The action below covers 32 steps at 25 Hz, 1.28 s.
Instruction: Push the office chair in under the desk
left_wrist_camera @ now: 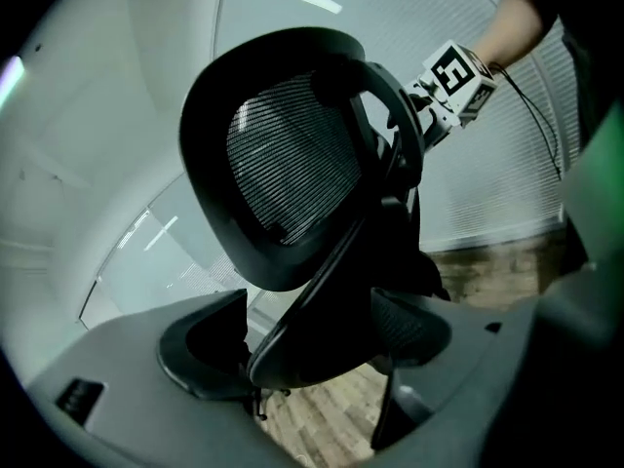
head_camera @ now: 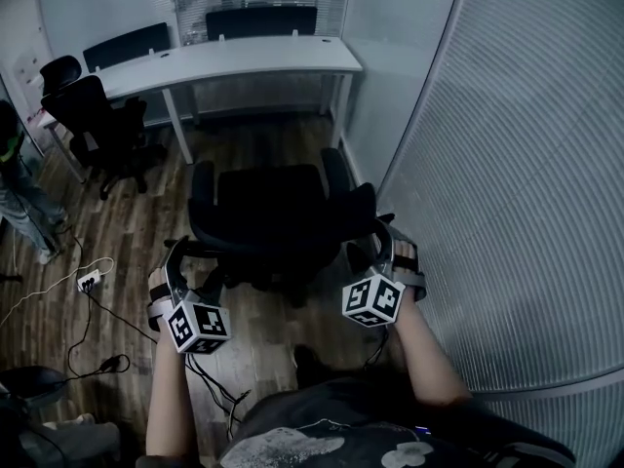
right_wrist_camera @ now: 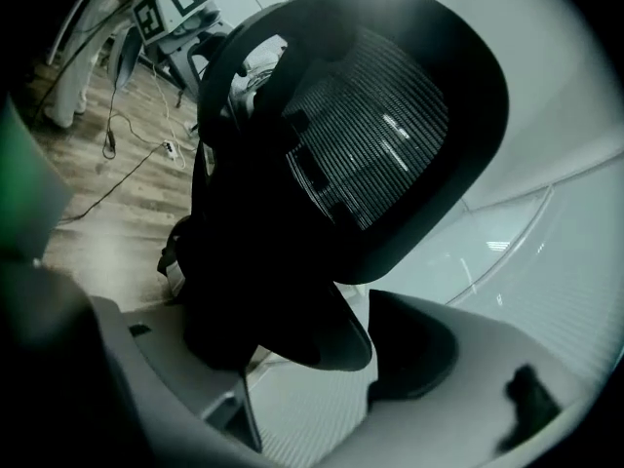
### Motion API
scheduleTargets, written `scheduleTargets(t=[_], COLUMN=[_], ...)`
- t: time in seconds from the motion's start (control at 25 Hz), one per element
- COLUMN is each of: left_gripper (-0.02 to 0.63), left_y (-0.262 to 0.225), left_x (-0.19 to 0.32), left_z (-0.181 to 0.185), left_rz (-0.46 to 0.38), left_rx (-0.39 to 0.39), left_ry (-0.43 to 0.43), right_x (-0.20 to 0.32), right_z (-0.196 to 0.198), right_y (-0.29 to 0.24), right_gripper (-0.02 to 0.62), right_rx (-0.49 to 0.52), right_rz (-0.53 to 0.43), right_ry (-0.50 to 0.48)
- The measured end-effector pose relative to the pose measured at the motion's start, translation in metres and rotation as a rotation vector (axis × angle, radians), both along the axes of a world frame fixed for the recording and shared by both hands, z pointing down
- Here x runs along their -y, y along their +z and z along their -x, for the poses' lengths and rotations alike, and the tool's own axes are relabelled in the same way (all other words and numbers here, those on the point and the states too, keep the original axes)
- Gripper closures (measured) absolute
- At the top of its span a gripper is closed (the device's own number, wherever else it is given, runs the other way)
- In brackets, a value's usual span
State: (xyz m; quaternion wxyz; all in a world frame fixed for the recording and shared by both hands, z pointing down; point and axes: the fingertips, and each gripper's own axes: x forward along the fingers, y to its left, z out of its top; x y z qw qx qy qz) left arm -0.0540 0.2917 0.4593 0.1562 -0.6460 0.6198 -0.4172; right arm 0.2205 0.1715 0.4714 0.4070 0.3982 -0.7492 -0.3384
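Both fingers (left_wrist_camera: 200, 354) spread: left gripper (head_camera: 185, 252), right gripper (head_camera: 382, 234) | office chair (head_camera: 268, 213) between | desk (head_camera: 244, 58) ahead | other chair (head_camera: 97, 125) left

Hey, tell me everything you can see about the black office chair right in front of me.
The office chair is all black: a mesh backrest in a rounded frame, two armrests, a seat. It stands upright on the wooden floor, backrest nearest the viewer, facing the white desk but short of it. The left tool and right tool flank the backrest, jaws open with its frame between them, not clamped.
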Motion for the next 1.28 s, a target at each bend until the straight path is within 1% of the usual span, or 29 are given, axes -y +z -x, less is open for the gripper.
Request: scheduleTargets(t=[0.12,0.24,0.4,0.52,0.6,0.64,0.68,0.72,0.92,1.12,1.28], left_gripper=[0.227,0.229,0.229,0.230,0.238,0.290,0.310,0.316,0.316,0.318,0.319], left_y=[0.007,0.010,0.018,0.021,0.026,0.027,0.028,0.028,0.030,0.035,0.032], left_x=[0.007,0.016,0.027,0.035,0.035,0.035,0.035,0.036,0.047,0.062,0.079], left_z=[0.011,0.022,0.031,0.037,0.040,0.041,0.041,0.041,0.042,0.052,0.066], left_rz=[0.038,0.062,0.108,0.108,0.134,0.146,0.156,0.168,0.207,0.216,0.218], left_rx=[0.019,0.038,0.096,0.118,0.117,0.123,0.129,0.133,0.144,0.162,0.166], left_ry=[-0.018,-0.033,-0.044,-0.058,-0.062,-0.064,-0.065,-0.065,-0.046,-0.057,-0.069], right_x=[0.009,0.019,0.030,0.035,0.035,0.036,0.037,0.038,0.049,0.067,0.086], right_z=[0.006,0.007,0.007,0.009,0.011,0.011,0.011,0.011,0.008,0.018,0.033], right_y=[0.005,0.006,0.008,0.009,0.010,0.011,0.012,0.012,0.021,0.020,0.021], right_gripper=[0.291,0.293,0.293,0.293,0.295,0.295,0.296,0.302,0.321,0.327,0.331], right_rx=[-0.073,-0.108,-0.125,-0.109,-0.086,-0.082,-0.084,-0.095,-0.157,-0.159,-0.171], right_rz=[-0.025,-0.027,-0.033,-0.038,-0.020,-0.007,0.007,0.022,0.097,0.078,0.094], right_ry=[-0.018,-0.009,0.005,0.004,-0.007,-0.011,-0.012,-0.010,0.011,-0.005,-0.008])
